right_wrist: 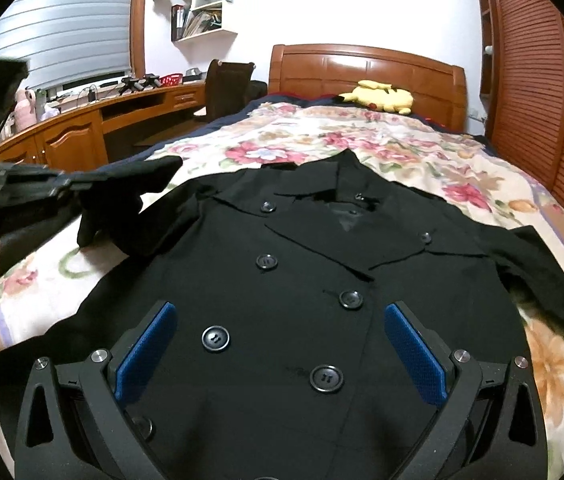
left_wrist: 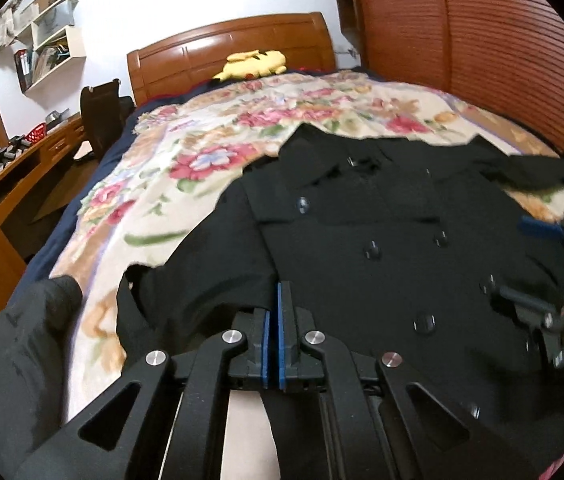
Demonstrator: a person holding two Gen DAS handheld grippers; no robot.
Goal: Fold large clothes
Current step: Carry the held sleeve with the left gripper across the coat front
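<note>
Lying front-up on the bed (right_wrist: 482, 184), the coat (right_wrist: 302, 280) looks thick, heavy, limp, not slippery; best taken at hem, shoulders or sleeve cuffs. Collar points far toward the headboard, long axis near-far. Left gripper (left_wrist: 274, 296) is pinched on the left sleeve (left_wrist: 202, 248); right gripper (right_wrist: 282, 340) hovers wide over the buttons.

Bedroom, white walls (right_wrist: 342, 4). Wooden bed, glossy orange-brown headboard (right_wrist: 366, 70) against far wall. Floral quilt (left_wrist: 210, 128) over navy sheet (left_wrist: 62, 236). Yellow plush toy (right_wrist: 382, 98) near headboard. Louvred wooden wardrobe doors (right_wrist: 538, 92) along one side. Curved wooden desk (right_wrist: 94, 120) opposite, dark chair (right_wrist: 228, 86) beside it, red basket (right_wrist: 171, 79) on top. White wall shelves (right_wrist: 206, 4), cluttered. Window with closed grey blind (right_wrist: 66, 36). Lighting even, indoor.
</note>
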